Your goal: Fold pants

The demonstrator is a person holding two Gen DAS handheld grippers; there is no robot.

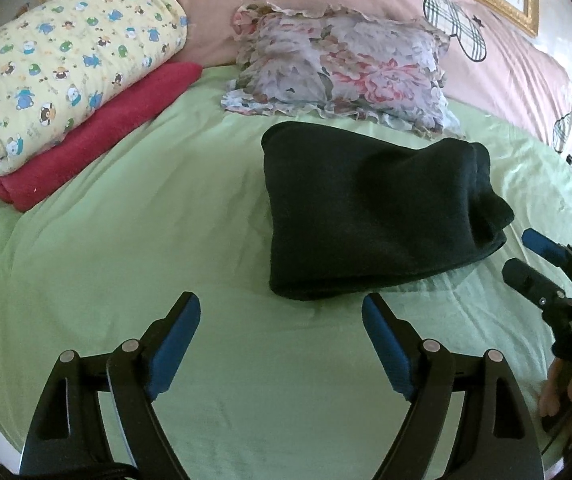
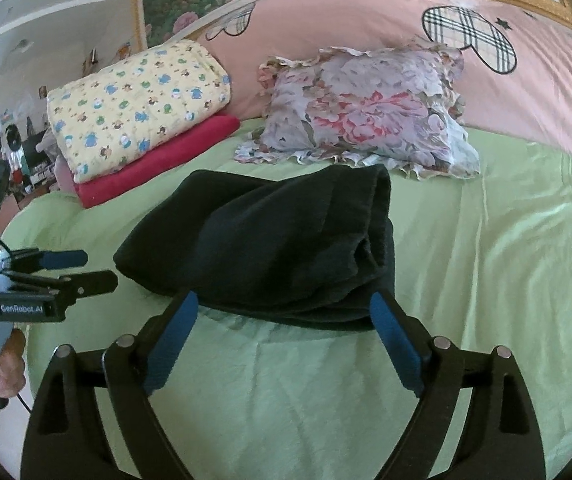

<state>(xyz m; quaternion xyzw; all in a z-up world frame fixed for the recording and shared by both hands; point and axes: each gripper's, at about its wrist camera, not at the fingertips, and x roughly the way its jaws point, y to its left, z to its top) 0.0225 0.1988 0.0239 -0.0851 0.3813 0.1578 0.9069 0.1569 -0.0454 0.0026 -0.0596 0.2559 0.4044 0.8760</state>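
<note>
Bed with green sheet [image 1: 145, 240], carrying all items; a pink duvet [image 2: 366, 24] is banked along its far edge. Toward the far left corner lies a folded yellow printed quilt [image 1: 65, 76] stacked on a red blanket [image 1: 97, 148]; at the middle of the far edge rests a floral pillow [image 1: 342, 68]. The dark pants [image 1: 366, 212], already folded into a thick, compact bundle, lie near the middle of the bed, just in front of the pillow, with layered edges stacked at the bundle's right end. Left gripper [image 1: 281, 312]: jaws spread wide, nothing between them, hovering over bare sheet just short of the bundle's near edge. Right gripper [image 2: 283, 312]: jaws likewise wide apart and holding nothing, fingertips level with the bundle's near edge; contact cannot be told. Handling, by judgement: the fabric looks soft, thick and limp, light enough to lift yet apt to sag and unfold if taken by one layer; a hold should gather all layers at the stacked right-hand edge or at a near corner. The fold appears essentially complete.
</note>
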